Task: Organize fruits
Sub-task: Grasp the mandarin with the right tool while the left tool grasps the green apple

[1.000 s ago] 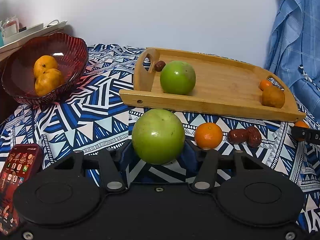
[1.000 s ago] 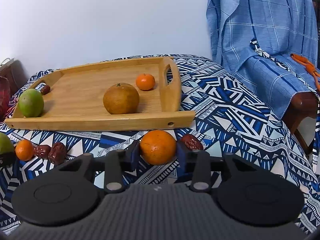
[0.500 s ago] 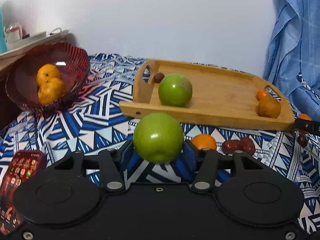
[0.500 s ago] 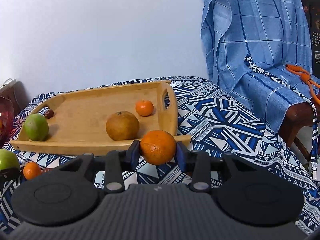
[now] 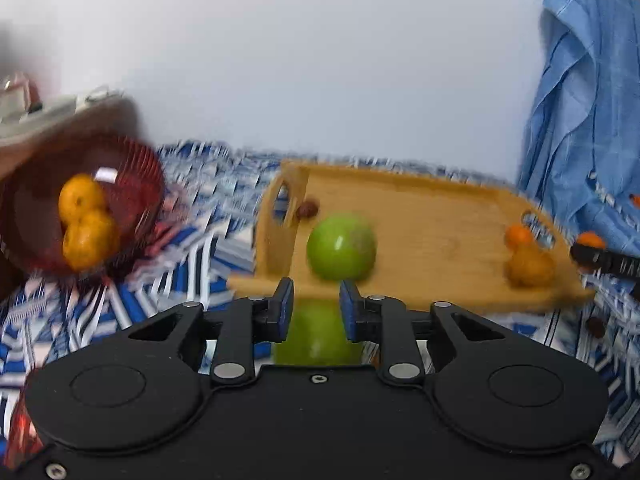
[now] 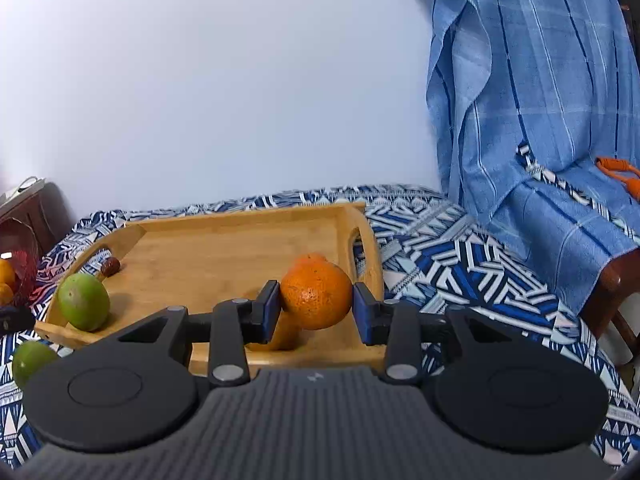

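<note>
Step in hand: both hands are carrying fruit toward the wooden tray [image 6: 240,216], and only one of them is actually bringing any.
Right tongs [image 6: 316,308]: they are clenching an orange [image 6: 316,294] at its sides and holding it clear of the patterned cloth [image 6: 440,264], just in front of the tray's near right corner.
Left tongs [image 5: 316,312]: the jaws are closing on nothing; the blue pads are pressing no fruit.
Loose green fruit [image 5: 316,340]: it is showing blurred below and beyond the left tongs. In the right wrist view it is lying low against the cloth, outside the tray's front wall. Whether it is resting or rolling I cannot tell.
Already sorted: another green fruit [image 5: 342,246] and a date [image 5: 308,210] are sitting at the tray's left end. A brown fruit [image 5: 530,268] and a small orange [image 5: 518,236] are sitting at its right end. Two oranges are lying in the red bowl [image 5: 152,168].
Next move, right: it is calling for lifting the orange over the tray wall, lowering it beside the small orange, then releasing.
Next move, left: it is calling for spreading the jaws wide again, dropping back down around the loose green fruit and gripping at its widest part, since a smooth round skin looks likely to squirt out.
</note>
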A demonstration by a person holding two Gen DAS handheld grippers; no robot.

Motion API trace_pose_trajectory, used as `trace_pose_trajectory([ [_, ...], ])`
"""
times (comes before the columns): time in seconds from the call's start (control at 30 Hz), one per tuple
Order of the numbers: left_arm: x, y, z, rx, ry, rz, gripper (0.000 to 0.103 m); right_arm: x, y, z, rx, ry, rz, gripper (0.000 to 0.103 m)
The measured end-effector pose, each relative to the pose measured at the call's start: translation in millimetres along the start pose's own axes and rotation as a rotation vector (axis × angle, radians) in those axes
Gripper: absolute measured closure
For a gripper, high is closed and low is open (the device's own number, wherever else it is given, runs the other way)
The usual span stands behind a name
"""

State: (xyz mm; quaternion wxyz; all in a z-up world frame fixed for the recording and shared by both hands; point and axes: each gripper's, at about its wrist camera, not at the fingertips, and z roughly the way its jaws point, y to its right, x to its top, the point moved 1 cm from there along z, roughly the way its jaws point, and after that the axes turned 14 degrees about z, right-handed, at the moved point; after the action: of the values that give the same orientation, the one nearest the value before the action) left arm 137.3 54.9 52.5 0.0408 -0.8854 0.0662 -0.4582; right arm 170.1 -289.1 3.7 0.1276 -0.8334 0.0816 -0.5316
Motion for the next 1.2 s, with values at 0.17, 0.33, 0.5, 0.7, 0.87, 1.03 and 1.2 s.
trace_pose_trajectory([
  [0.17, -21.3, -1.5, -18.2, 0.006, 0.033, 0.032, 0.051, -1.1, 1.7, 0.2, 0.004, -0.017, 0.015, 0.06],
  [0.33, -26.8, -2.7, -14.1, -0.04, 0.019, -0.015, 0.043, -4.7, 0.1, -4.2, 0.004, -0.01, 0.003, 0.06],
  [0.5, -36.2, 10.7, -6.9, -0.077, -0.038, 0.009, 0.043, -6.2, 3.6, -4.4, -0.006, -0.024, 0.021, 0.059],
  [0.7, -43.4, 13.3, -2.9, -0.07, -0.053, 0.001, 0.047, -6.2, 3.5, -4.8, -0.005, -0.028, 0.032, 0.059],
  [0.87, -47.6, 17.6, -5.0, -0.046, -0.053, 0.028, 0.048, -8.2, 1.4, -5.3, -0.006, -0.029, 0.022, 0.059],
  [1.03, -54.9, 21.5, -8.8, -0.044, -0.078, 0.051, 0.048, -8.4, 2.2, -4.9, -0.014, -0.028, 0.026, 0.059],
  [1.2, -59.5, 20.3, -10.7, -0.046, -0.067, 0.059, 0.05, -9.3, 1.5, -3.6, -0.016, -0.035, 0.027, 0.059],
])
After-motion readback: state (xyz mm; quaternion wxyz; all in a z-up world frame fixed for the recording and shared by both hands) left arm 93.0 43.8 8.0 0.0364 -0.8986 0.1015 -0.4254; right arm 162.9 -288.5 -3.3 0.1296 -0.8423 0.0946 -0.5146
